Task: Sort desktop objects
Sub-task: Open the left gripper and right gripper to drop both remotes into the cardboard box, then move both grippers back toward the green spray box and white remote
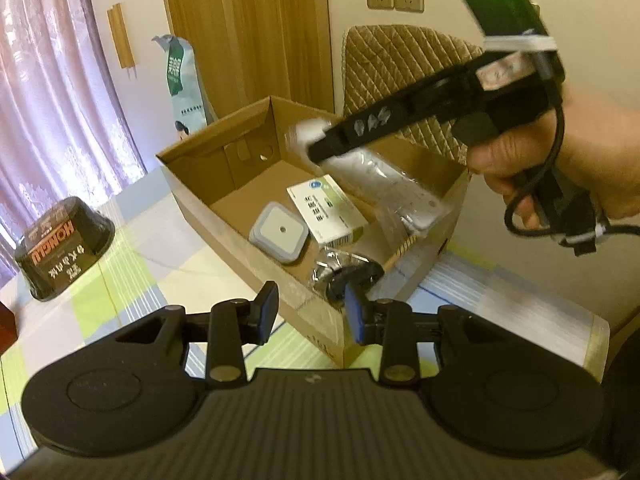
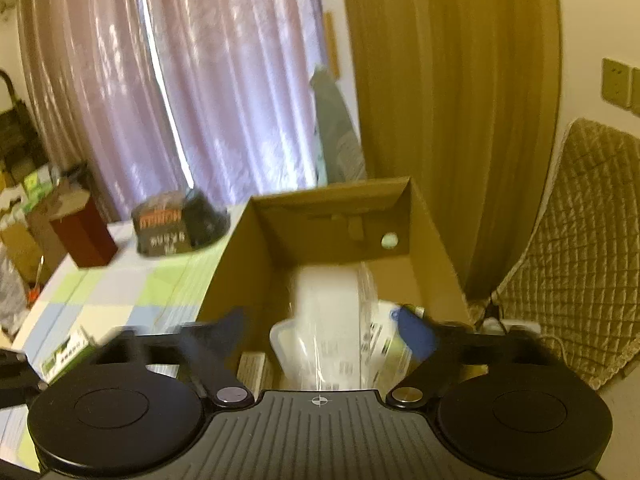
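The open brown cardboard box (image 1: 240, 184) sits on the checked pastel tabletop (image 1: 132, 280), already holding a grey square puck-like gadget (image 1: 279, 237), a white-and-green printed carton (image 1: 326, 210) and a clear bag w/ something black inside (image 1: 344, 276) at the near end.

Right tongs (image 1: 320, 146) hang over the box's far-right part, with a long white item in clear crinkly plastic wrap (image 1: 384, 184) slanting down into the box just below them. In the right wrist view the wrapped item (image 2: 328, 320) lies between widely spread jaws (blurred, so contact can't be confirmed); it looks released or about to be, not clamped.

Left tongs (image 1: 310, 312) hover at the box's near wall, jaws partly apart, nothing between them.

Step in hand, as I read it: dropping the wrapped item into the box. Next probably calls for lifting the right tongs clear of the box walls, then going for what's left outside, e.g. the dark upturned bowl-shaped tub w/ orange lettering (image 1: 66, 246) at far left, well apart from the box.
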`<state>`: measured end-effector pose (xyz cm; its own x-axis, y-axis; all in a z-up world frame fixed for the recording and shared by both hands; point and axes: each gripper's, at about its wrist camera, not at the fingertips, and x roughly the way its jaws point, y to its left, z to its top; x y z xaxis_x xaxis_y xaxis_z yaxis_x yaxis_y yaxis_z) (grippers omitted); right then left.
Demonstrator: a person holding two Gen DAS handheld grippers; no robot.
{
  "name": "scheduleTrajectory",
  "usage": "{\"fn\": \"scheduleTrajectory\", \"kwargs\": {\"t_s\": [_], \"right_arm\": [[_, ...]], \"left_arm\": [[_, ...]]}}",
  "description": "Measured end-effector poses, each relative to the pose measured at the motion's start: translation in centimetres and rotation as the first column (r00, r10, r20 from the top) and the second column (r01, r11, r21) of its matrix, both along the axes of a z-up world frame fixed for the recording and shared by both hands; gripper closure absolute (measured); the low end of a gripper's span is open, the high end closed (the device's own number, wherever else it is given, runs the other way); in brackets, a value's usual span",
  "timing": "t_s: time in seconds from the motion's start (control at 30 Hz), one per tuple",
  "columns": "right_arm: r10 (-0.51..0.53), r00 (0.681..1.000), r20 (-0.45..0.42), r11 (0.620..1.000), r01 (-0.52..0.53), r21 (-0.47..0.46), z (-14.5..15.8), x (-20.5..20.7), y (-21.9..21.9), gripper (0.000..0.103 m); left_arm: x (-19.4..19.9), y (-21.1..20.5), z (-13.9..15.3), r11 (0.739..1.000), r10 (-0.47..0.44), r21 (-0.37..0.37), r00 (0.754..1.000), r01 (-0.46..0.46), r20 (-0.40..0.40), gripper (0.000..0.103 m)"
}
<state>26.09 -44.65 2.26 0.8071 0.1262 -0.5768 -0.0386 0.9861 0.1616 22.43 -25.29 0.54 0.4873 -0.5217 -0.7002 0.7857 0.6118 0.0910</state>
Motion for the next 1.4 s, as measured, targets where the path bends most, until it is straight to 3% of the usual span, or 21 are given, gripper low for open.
{"fn": "scheduleTrajectory", "kwargs": {"t_s": [0.5,1.03,1.4], "right_arm": [[-0.048,0.998,-0.045,0.999,0.048,0.009,-0.5,-2.5,-1.8,0.016],[0.046,0.995,-0.084,0.995,-0.053,-0.082,-2.1,-2.6,1.1,0.016],[0.052,0.994,-0.093,0.994,-0.060,-0.088,-2.9,-1.9,1.6,0.016]], "left_arm": [[0.7,-1.6,-0.8,1.000,-0.003,0.029,1.000,0.002,0.031,0.072],[5.4,-3.0,-0.1,0.997,0.048,0.057,0.991,-0.056,0.124,0.072],[6.3,-2.3,-0.3,0.997,0.062,0.031,0.994,-0.066,0.095,0.072]]}}
